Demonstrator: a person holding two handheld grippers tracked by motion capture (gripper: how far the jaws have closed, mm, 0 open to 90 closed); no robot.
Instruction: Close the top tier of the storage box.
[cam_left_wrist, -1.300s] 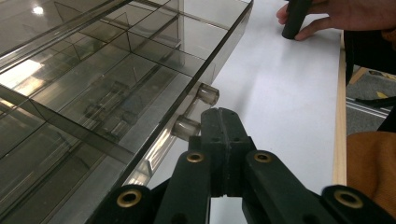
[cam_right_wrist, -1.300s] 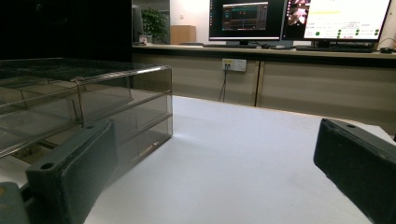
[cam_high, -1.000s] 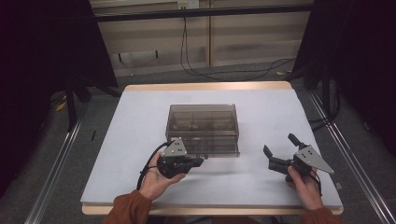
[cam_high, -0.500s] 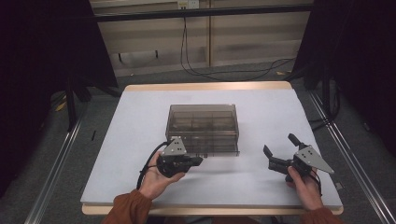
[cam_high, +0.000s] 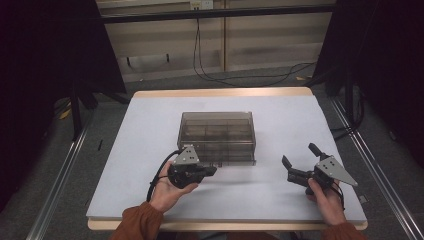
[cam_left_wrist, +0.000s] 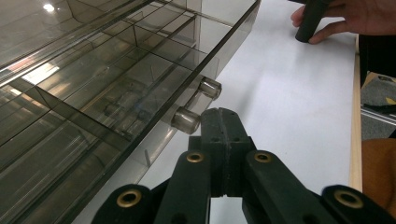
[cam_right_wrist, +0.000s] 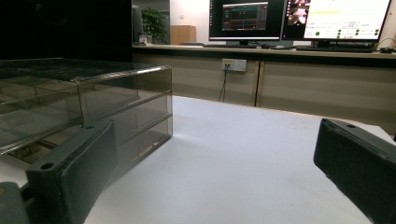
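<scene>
A smoky clear drawer box (cam_high: 217, 135) stands in the middle of the white table (cam_high: 145, 130). My left gripper (cam_high: 212, 171) is shut with nothing in it, its tip at the box's front face. In the left gripper view the joined jaws (cam_left_wrist: 219, 135) sit just right of a clear round knob (cam_left_wrist: 186, 120), and a second knob (cam_left_wrist: 210, 87) lies beyond it. My right gripper (cam_high: 298, 155) rests on the table to the right of the box, open and holding nothing. In the right gripper view the box (cam_right_wrist: 84, 107) stands off to the left of the right gripper (cam_right_wrist: 212, 163).
The table's wooden front edge (cam_high: 225, 224) runs just behind both hands. Bare white surface lies between the box and the right gripper. Monitors (cam_right_wrist: 299, 18) stand on a bench beyond the table. The other hand (cam_left_wrist: 345, 16) shows far off in the left gripper view.
</scene>
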